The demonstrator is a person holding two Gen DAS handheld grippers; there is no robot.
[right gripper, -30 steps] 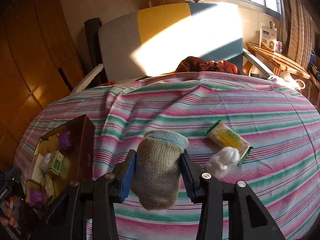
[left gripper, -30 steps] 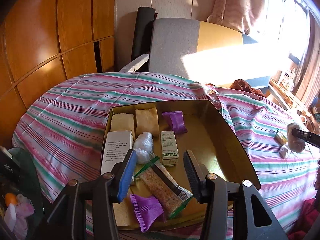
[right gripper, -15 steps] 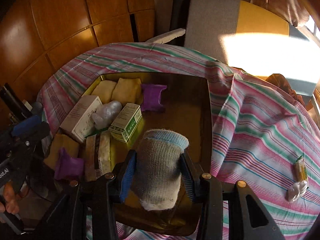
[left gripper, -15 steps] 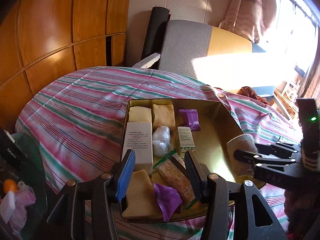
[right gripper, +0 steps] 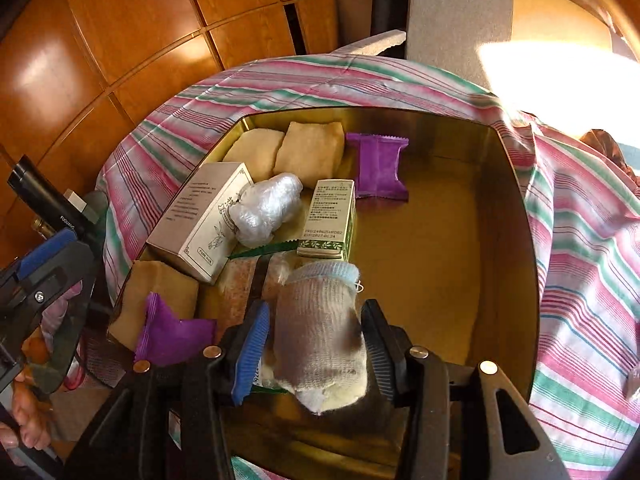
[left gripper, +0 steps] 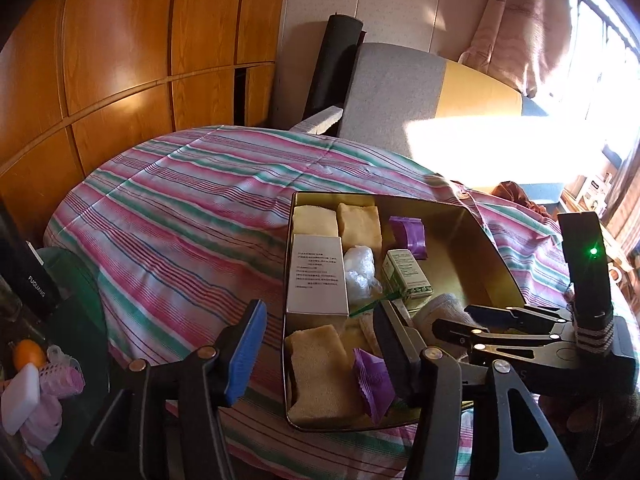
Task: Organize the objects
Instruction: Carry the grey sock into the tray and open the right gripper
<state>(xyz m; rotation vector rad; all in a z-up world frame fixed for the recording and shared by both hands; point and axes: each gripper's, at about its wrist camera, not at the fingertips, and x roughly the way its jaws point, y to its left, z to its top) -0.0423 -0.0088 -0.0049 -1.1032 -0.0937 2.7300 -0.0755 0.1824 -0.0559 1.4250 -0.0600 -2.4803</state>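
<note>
A gold tin (left gripper: 496, 248) lies on the striped tablecloth (left gripper: 180, 208) with several items in it. My right gripper (right gripper: 316, 332) reaches down into the near part of the tin (right gripper: 516, 184). A grey knitted sock with a blue cuff (right gripper: 320, 328) stands between its pads, its toe low over the tin floor. The jaws are opening and the pads still touch the sock. In the left wrist view the right gripper (left gripper: 452, 318) comes in from the right with the sock (left gripper: 436, 312). My left gripper (left gripper: 320, 348) hovers above the tin's near left corner, its jaws opening with nothing between them.
In the tin lie a white box (left gripper: 316, 276), a green box (right gripper: 330, 220), purple packets (right gripper: 378, 168), yellow cloths (left gripper: 320, 372), a plastic bundle (right gripper: 266, 208) and a snack bar (right gripper: 244, 284). A low stand with a dark flask (left gripper: 34, 280) is at the left. An armchair (left gripper: 400, 96) stands behind the table.
My right gripper carried the sock from over the striped cloth leftward to the tin and lowered it inside. My left gripper's jaws widened and it shifted toward the tin's near left corner.
</note>
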